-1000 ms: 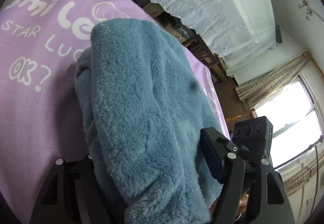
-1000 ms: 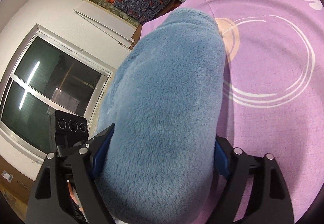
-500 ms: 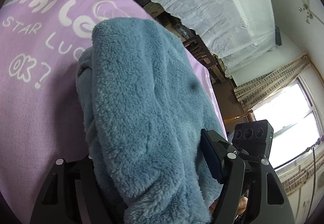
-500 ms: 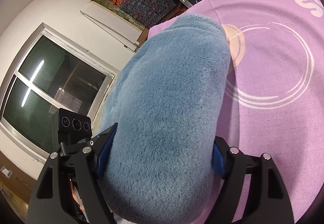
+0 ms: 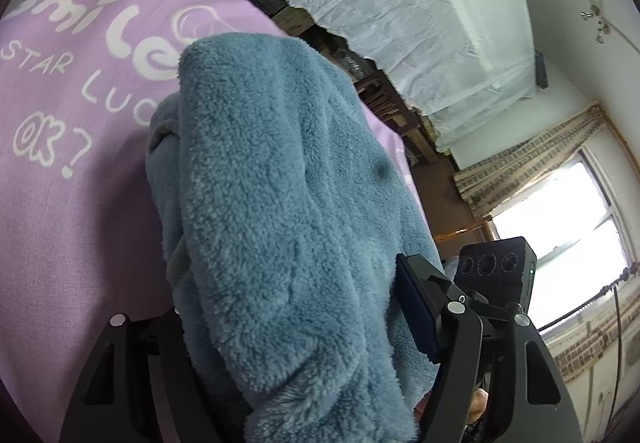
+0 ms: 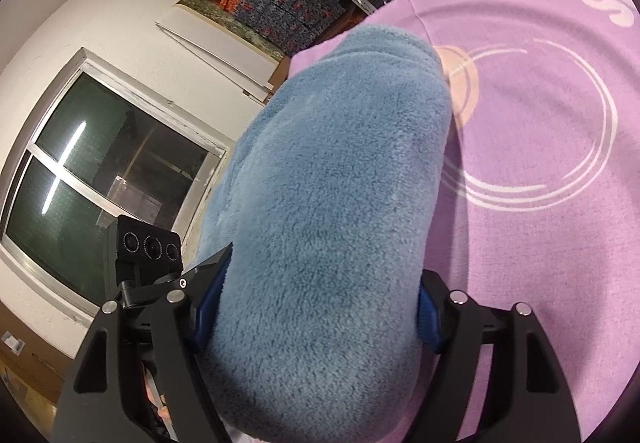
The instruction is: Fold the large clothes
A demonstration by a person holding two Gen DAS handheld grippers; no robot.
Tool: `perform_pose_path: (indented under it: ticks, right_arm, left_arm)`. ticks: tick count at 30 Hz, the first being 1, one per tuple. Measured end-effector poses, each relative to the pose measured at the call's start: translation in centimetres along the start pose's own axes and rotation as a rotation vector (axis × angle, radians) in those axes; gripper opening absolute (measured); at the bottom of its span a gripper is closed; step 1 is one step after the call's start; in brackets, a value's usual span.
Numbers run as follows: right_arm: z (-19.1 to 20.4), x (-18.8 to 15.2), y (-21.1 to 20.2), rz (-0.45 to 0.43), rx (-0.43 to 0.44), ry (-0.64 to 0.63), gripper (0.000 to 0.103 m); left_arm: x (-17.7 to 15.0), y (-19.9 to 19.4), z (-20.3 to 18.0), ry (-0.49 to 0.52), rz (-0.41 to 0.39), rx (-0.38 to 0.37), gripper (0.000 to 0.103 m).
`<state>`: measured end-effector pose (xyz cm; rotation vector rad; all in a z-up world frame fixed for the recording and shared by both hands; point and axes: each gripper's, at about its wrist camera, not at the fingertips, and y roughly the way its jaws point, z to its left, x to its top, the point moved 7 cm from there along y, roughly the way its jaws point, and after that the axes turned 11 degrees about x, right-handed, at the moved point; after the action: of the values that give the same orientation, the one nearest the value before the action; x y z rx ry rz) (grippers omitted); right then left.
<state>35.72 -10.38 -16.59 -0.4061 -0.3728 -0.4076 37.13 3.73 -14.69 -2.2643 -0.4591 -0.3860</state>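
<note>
A thick blue fleece garment [image 5: 272,203] is bunched and lifted off the purple printed sheet [image 5: 60,203]. My left gripper [image 5: 296,323] is shut on a thick fold of it; the fleece hides the left finger. My right gripper [image 6: 316,303] is shut on another bunch of the same garment [image 6: 332,183], which fills the gap between its blue pads [image 6: 428,311]. The garment hangs between the two grippers. Each view shows the other gripper's camera block beside the fleece.
The purple sheet [image 6: 540,203] with white circles and lettering covers the bed. Stacked boxes [image 6: 280,3] and a white lace cover [image 5: 400,23] stand beyond the bed's far edge. A dark window [image 6: 100,171] is on the right gripper's left; a bright window [image 5: 560,223] on the left gripper's right.
Both grippers have risen slightly with the fleece still held; the bed sheet and room have shifted a little down in both views.
</note>
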Motion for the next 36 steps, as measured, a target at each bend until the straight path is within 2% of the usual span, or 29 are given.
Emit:
perform_pose_path:
  ticks: [12, 25, 36]
  right_arm:
    - [3.1, 0.3, -2.5, -0.045, 0.035, -0.082, 0.071]
    - [6.4, 0.3, -5.0, -0.074, 0.104, -0.115, 0.072]
    - [9.1, 0.2, -10.9, -0.152, 0.092, -0.162, 0.072]
  left_arm:
    - [-0.4, -2.8, -2.9, 0.059, -0.071, -0.054, 0.072]
    - [-0.9, -6.1, -6.0, 0.126, -0.115, -0.054, 0.072]
    - [-2.2, -6.6, -11.8, 0.199, -0.119, -0.114, 0.072]
